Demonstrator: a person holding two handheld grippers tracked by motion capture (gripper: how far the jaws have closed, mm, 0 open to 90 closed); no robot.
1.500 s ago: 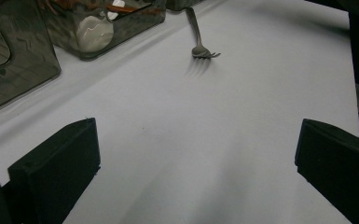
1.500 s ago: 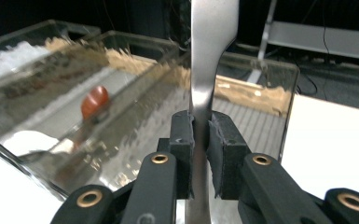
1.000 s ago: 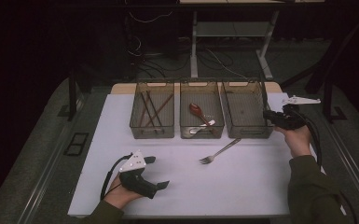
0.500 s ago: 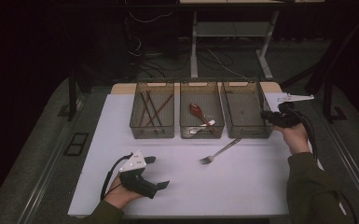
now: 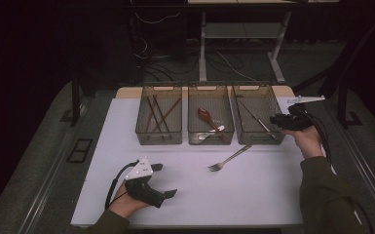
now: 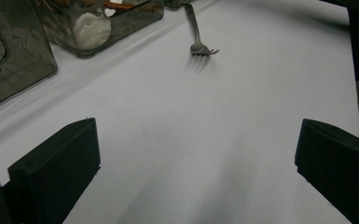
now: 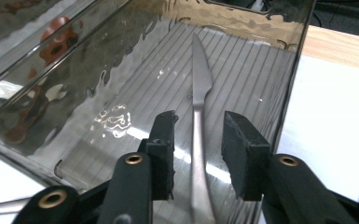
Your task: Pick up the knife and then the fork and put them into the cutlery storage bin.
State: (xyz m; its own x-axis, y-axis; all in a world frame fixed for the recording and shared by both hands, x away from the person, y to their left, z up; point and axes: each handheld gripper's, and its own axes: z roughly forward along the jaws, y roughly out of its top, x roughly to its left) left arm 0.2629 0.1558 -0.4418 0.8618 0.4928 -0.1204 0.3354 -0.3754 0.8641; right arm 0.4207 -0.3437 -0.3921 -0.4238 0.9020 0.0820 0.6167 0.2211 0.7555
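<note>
Right hand-held gripper sits over the right bin, and its jaws have just been opening: the knife lies flat on the ribbed floor between the pads, which stand clear of it on both sides. Released, then. The knife looks delivered.

In the high view the knife runs lengthwise down the bin, on a slight diagonal, blade tip toward the far end and handle toward the near wall, under the right hand-held gripper.

Sorting so far, as I judge it: chopsticks in the left bin, two bins over from the knife's; a red spoon and a pale one in the middle bin next door.

Left to do: the fork. It lies on the table just in front of the right bin, tines toward the person, handle angled back at the bin's near corner.

Left hand-held gripper rests on the table well off from the right bin, jaws spread wide, nothing between them, looking toward the fork.
</note>
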